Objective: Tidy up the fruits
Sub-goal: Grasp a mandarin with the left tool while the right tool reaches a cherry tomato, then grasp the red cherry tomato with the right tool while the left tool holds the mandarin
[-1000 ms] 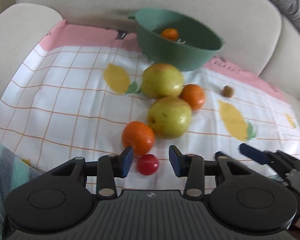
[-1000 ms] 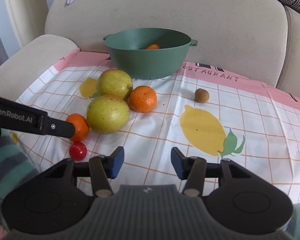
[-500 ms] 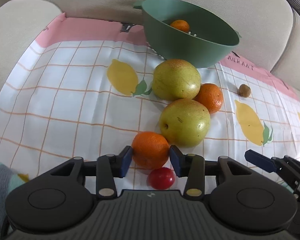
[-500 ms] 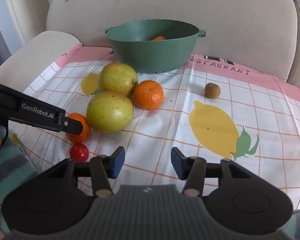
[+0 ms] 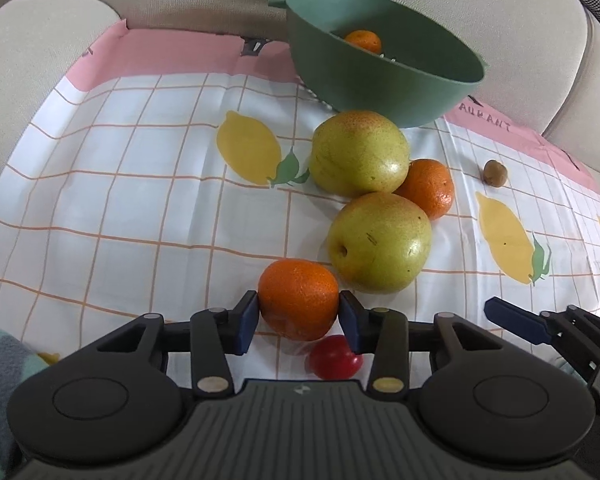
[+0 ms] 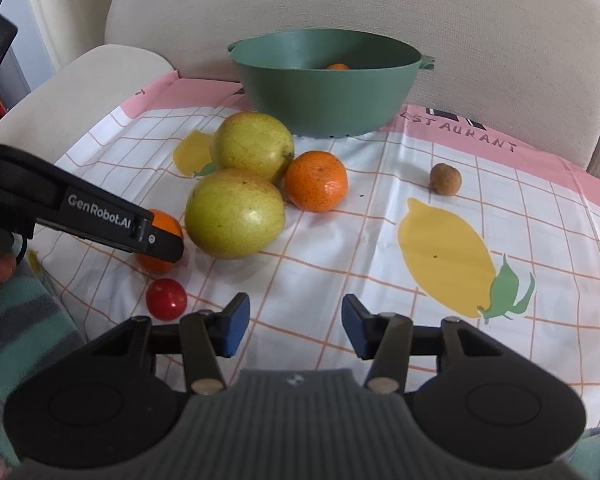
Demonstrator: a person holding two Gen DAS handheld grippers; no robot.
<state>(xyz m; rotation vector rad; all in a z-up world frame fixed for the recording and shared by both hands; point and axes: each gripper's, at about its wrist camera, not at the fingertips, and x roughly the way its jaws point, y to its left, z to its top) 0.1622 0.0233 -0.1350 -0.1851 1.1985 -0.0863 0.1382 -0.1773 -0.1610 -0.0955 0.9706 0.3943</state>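
1. My left gripper [image 5: 299, 317] has "GenRobot.AI" printed on its side; the tablecloth [image 6: 380, 240] reads "RESTAURANT" along its pink border, the first letter hidden behind the bowl.
2. My left gripper's blue pads touch both sides of a tangerine [image 5: 298, 298] and clasp it, low over the cloth.
3. A cherry tomato [image 5: 334, 360] lies just beside that tangerine.
4. My right gripper [image 6: 296, 330] hovers spread wide, holding nothing.
5. Two pears [image 6: 236, 212] and another tangerine [image 6: 316, 186] touch one another near the green bowl [image 6: 324, 100], which contains a third tangerine [image 5: 363, 41].
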